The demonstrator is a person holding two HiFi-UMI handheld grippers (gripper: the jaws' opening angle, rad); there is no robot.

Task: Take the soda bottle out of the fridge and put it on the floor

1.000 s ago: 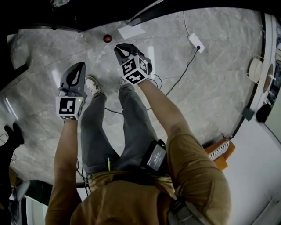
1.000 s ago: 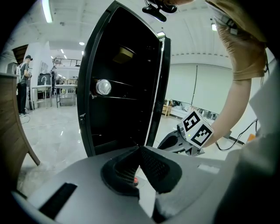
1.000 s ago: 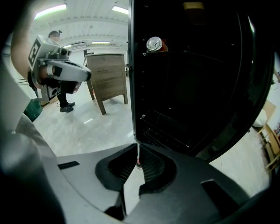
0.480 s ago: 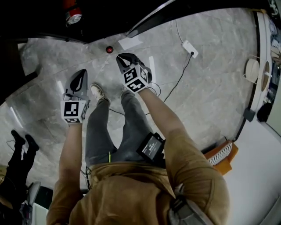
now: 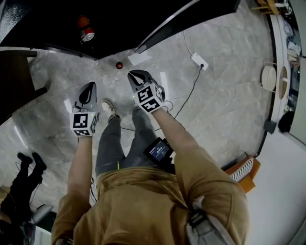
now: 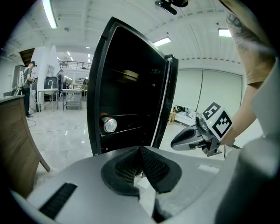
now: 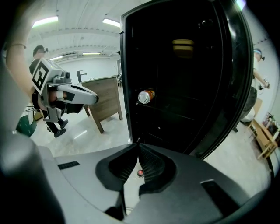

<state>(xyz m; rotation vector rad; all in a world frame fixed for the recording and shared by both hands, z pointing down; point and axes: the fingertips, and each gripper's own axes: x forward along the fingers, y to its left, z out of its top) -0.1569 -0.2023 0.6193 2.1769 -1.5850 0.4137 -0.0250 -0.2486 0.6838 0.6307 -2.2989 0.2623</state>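
Lying on its side on a shelf (image 6: 129, 115) inside the open fridge (image 6: 94, 109), the soda bottle (image 7: 145, 96) is facing me end-on. I am holding my left tool (image 6: 140, 148) and right tool (image 7: 138, 145) before it, both closed and empty.

Ceiling lights (image 6: 49, 13) glare, the fridge (image 7: 183, 87) is dark inside, edges warp.

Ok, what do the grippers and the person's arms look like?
Both are alike: the left gripper and right gripper have grey pointed shells that are dark on top, black ribbed pads and a cube of black-and-white square markers. The person wears a tan short-sleeved shirt.
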